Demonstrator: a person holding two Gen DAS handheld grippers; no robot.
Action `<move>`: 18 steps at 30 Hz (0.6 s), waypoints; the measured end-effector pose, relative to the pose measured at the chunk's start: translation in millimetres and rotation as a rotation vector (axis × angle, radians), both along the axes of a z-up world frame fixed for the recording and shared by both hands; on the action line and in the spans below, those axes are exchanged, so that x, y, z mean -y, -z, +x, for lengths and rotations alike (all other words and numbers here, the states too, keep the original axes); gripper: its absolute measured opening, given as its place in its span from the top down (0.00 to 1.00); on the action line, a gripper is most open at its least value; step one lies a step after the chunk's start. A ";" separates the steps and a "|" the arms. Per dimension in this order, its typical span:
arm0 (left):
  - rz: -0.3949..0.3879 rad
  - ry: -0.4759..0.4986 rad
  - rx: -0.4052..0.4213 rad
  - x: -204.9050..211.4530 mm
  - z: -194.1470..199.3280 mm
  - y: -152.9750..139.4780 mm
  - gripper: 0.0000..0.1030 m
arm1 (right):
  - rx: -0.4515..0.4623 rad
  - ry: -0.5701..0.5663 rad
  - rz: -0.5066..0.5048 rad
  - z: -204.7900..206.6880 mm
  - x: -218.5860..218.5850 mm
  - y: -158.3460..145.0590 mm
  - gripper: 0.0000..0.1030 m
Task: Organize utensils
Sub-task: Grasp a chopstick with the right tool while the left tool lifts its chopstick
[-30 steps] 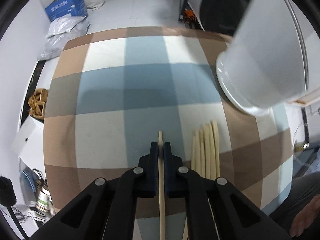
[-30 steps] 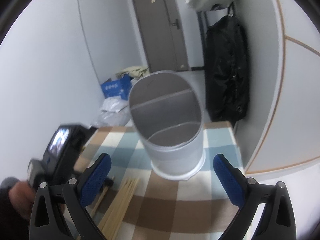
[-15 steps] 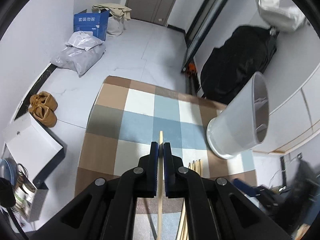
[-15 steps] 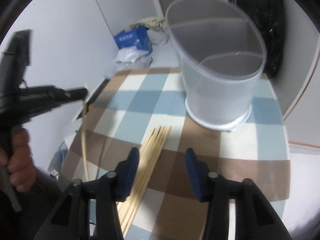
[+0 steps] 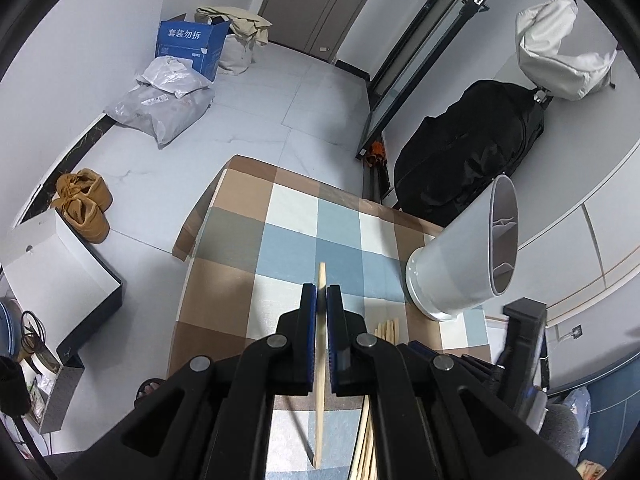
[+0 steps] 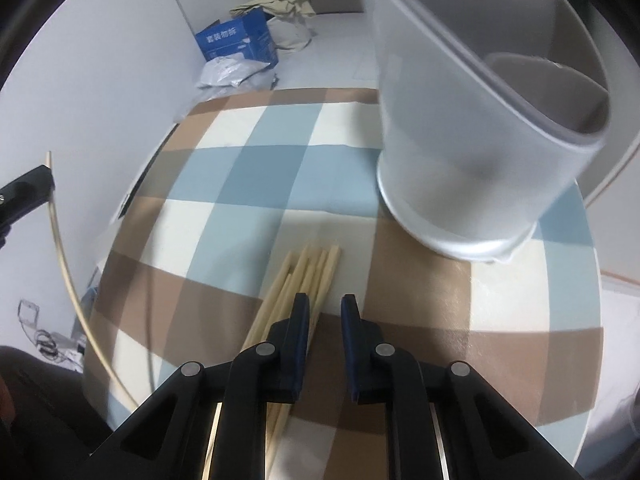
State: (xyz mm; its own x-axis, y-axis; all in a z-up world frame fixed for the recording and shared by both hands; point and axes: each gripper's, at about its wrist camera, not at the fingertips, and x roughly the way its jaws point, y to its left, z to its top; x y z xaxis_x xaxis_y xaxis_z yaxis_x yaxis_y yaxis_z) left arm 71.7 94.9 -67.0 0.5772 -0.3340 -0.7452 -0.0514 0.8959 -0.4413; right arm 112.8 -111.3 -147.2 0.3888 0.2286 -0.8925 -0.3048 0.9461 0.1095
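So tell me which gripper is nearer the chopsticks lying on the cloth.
Right. The right gripper sits just above the loose chopsticks; the left gripper is raised off to their side.

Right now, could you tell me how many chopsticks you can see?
About 6: one chopstick clamped in the left gripper, and roughly five in a bundle on the tablecloth beside the right gripper, which may hide others.

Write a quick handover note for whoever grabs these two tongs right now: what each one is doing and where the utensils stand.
Left tongs: shut on one chopstick, lifted above the table.
Right tongs: jaws have just been closing, nothing between them, low over the table just right of the chopstick pile.
Holder: upright at the table's far right; no utensils visible in it.
Done: one chopstick picked up.
Left: drop it in the holder, then move the pile.
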 end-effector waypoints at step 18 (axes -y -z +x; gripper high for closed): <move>-0.015 0.008 -0.014 -8.4 -2.3 2.2 0.99 | 0.017 -0.008 -0.163 21.0 -20.0 7.1 0.85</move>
